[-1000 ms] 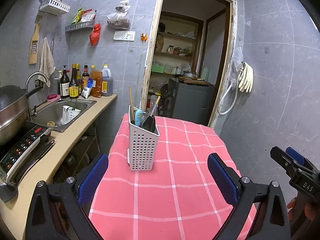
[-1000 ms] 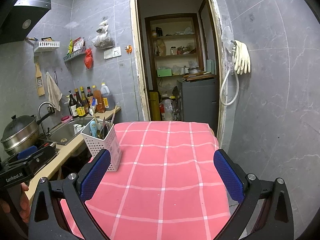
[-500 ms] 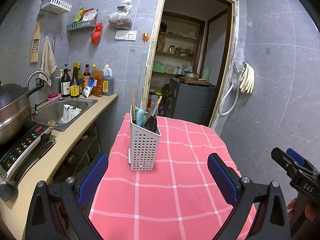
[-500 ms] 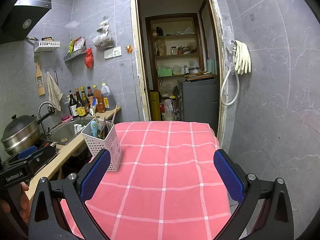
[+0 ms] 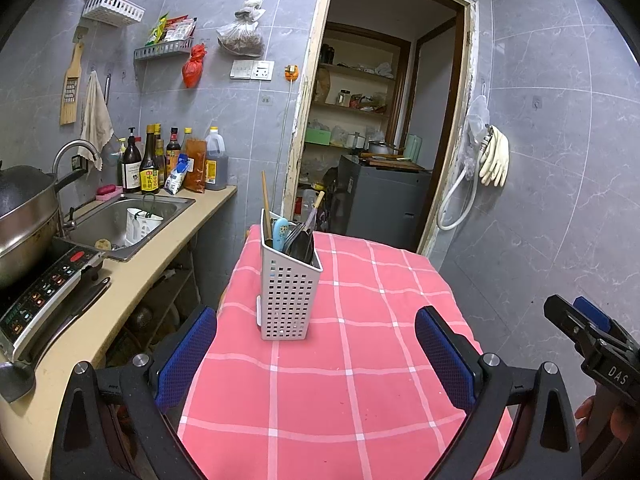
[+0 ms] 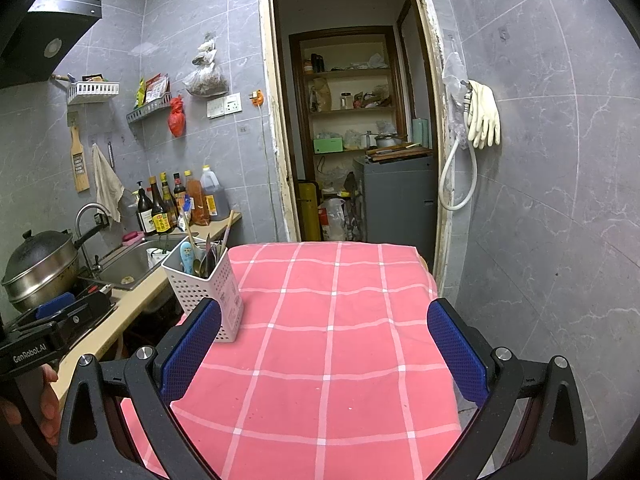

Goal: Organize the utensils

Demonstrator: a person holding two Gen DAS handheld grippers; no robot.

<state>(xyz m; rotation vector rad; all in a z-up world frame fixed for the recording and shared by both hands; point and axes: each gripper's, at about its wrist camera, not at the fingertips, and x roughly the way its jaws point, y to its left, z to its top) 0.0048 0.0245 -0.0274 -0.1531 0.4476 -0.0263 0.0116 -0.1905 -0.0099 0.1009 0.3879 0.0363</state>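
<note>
- The utensils [image 5: 294, 236] are all seen gathered upright in the caddy [image 5: 288, 292]: chopsticks, a blue-handled spoon and dark metal pieces, though how they are sorted inside cannot be made out.
- No loose utensil is seen on the cloth [image 5: 348, 344], so the task is judged nearly or wholly done; at most a tidying of the caddy's place seems left.
- The left gripper [image 5: 316, 356] is held spread wide with nothing between its pads; the caddy stands ahead of the fingers, nearer the left one and apart from both.
- The right gripper [image 6: 326, 354] is likewise spread wide and empty; the caddy [image 6: 208, 292] appears just beyond its left fingertip.
- The surface is a table under a pink checked cloth, bare apart from the caddy.
- Left of the fingers a counter [image 5: 132, 276] with sink [image 5: 120, 220], pot [image 6: 40, 272] and bottles [image 5: 160, 160] is seen; ahead, an open doorway [image 6: 352, 120] to a pantry; gloves [image 6: 484, 116] are hung on the grey tiled wall to the right.
</note>
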